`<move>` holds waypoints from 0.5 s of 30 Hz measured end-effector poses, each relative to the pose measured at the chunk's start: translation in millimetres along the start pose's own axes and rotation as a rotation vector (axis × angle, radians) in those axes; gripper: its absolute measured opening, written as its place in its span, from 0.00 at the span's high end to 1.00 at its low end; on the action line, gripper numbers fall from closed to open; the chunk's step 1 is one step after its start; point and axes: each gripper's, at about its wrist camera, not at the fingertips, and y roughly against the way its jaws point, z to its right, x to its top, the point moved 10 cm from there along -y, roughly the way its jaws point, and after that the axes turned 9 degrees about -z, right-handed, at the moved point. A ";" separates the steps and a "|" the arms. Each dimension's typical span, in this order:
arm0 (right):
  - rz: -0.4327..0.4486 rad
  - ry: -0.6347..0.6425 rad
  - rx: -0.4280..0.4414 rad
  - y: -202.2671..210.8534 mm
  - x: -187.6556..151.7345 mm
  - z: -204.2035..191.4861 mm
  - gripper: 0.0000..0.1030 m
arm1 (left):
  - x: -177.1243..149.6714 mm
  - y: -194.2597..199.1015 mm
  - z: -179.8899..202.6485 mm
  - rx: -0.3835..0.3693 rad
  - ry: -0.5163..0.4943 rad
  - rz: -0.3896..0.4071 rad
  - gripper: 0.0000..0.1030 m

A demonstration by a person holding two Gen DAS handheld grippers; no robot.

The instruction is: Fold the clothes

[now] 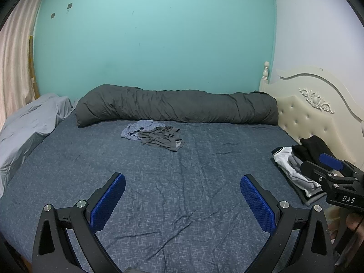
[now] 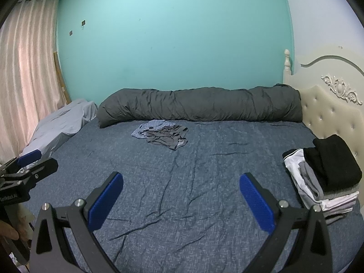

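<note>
Over the near half of the bed (image 1: 182, 182), through the left wrist camera, I see my left gripper (image 1: 183, 201) hanging with its blue pads spread wide and nothing between them. Below it lies only the wrinkled blue sheet. The unfolded clothes (image 1: 154, 135), a grey garment partly lying over a light blue one, sit crumpled far ahead, just in front of the rolled dark grey duvet (image 1: 177, 105) that lies along the teal wall. At the right edge, near the cream headboard (image 1: 318, 113), is the folded stack (image 1: 298, 166), white and grey pieces with a black one on top. My right gripper (image 1: 329, 170) pokes in from the right, partly in front of that stack; from this side angle I cannot tell its opening.

From the right wrist camera, my right gripper (image 2: 181, 199) is likewise wide apart and empty above the bare sheet (image 2: 182, 193). The crumpled clothes (image 2: 162, 135) are well ahead, slightly left of centre, close to the duvet (image 2: 200, 104). The folded stack (image 2: 327, 177) sits to my right beside the headboard (image 2: 329, 113). The left gripper (image 2: 29, 166) shows at the left edge, with a hand (image 2: 9, 229) below it. A pale grey bundle (image 2: 63, 120) lies by the pink curtain (image 2: 27, 68).
</note>
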 end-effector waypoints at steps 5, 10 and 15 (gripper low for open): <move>-0.004 0.002 0.000 -2.8 1.0 0.1 0.00 | 1.3 -2.9 -2.5 -0.001 0.007 -0.002 0.00; -0.021 -0.005 0.007 -14.6 -0.8 2.7 0.00 | 0.9 -13.7 -10.5 -0.003 0.029 -0.017 0.00; -0.056 -0.021 0.034 -41.2 -6.0 5.2 0.00 | -2.4 -37.6 -23.0 0.002 0.052 -0.035 0.00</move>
